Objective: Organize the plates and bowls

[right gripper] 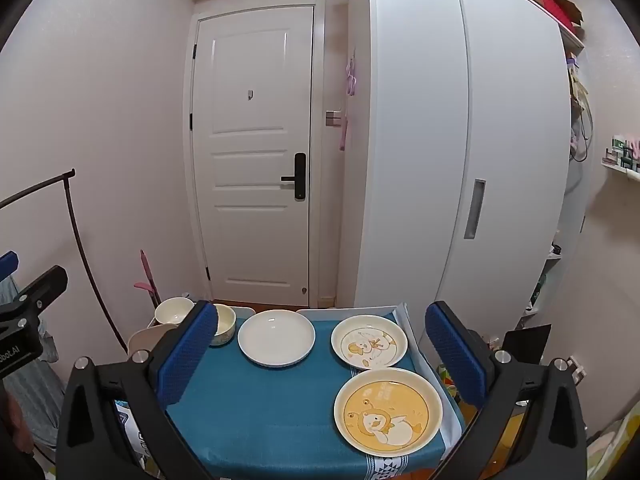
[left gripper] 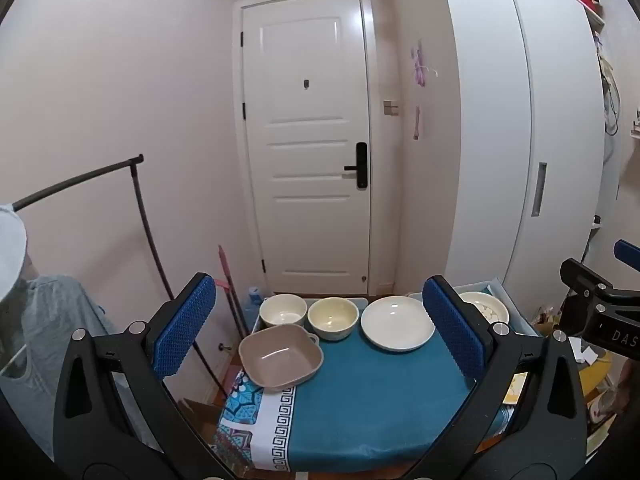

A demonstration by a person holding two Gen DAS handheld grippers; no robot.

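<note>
On a small table with a teal cloth [left gripper: 372, 400] stand a square tan bowl [left gripper: 280, 358] with handles at the left front, a white bowl [left gripper: 283, 311] and a cream bowl [left gripper: 333, 317] behind it, and a plain white plate [left gripper: 397, 322]. Further right lie a white duck-print plate [right gripper: 369, 342] and a yellow duck-print plate [right gripper: 388, 412]. My left gripper [left gripper: 320, 344] hangs open above the cloth, holding nothing. Over the table's near half, my right gripper [right gripper: 324, 360] is also open and empty. The white plate [right gripper: 276, 337] shows in both views.
A white door [left gripper: 308, 140] and a tall white wardrobe [right gripper: 460, 140] stand behind the table. A black clothes rail [left gripper: 136, 216] with a grey garment is at the left. A white tray rim [right gripper: 352, 311] lies under the far right plate. Clutter sits on the floor at right.
</note>
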